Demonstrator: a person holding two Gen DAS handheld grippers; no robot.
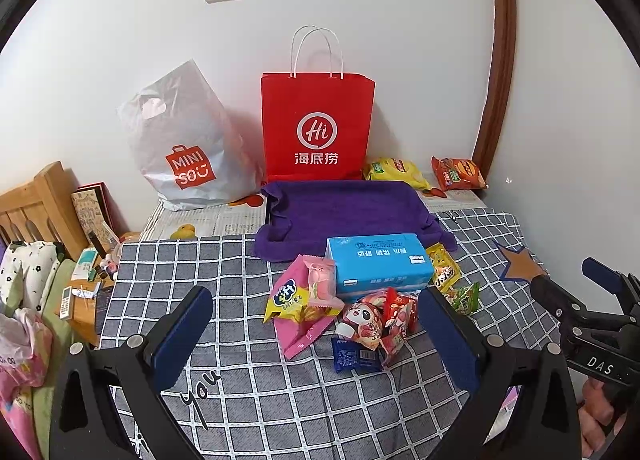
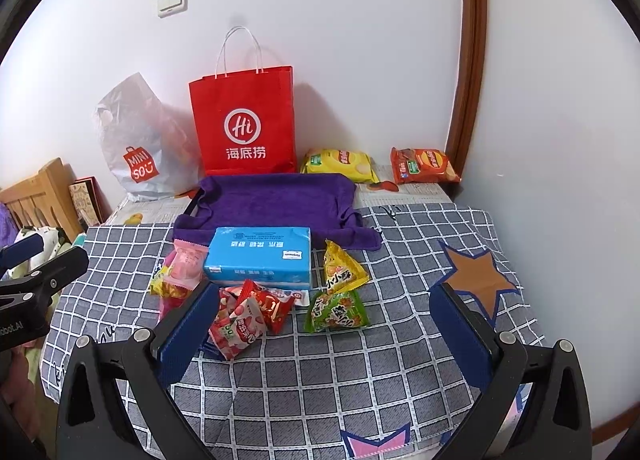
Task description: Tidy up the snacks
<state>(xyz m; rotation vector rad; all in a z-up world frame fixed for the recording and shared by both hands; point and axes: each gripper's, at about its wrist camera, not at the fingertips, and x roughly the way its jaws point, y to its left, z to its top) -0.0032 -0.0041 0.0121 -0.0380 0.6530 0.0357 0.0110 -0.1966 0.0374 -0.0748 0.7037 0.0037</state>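
Checked cloth (image 2: 280, 380) covers our table; snacks (image 2: 256, 312) heap near the blue box (image 2: 260, 256), probably dumped for sorting into the far purple tray (image 2: 276, 200). We hold left gripper (image 1: 316, 336) and right gripper (image 2: 324, 336) above them, jaws apart, empty.

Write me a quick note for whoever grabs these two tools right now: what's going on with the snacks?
Left hand-held gripper: open, empty. Right hand-held gripper: open, empty.
Small snack packets lie heaped on the checked cloth in front of the blue tissue box.
Purple tray behind it holds nothing visible.
Yellow chip bag and orange chip bag sit by the wall.
Done: nothing evident. Left: sort the whole heap.
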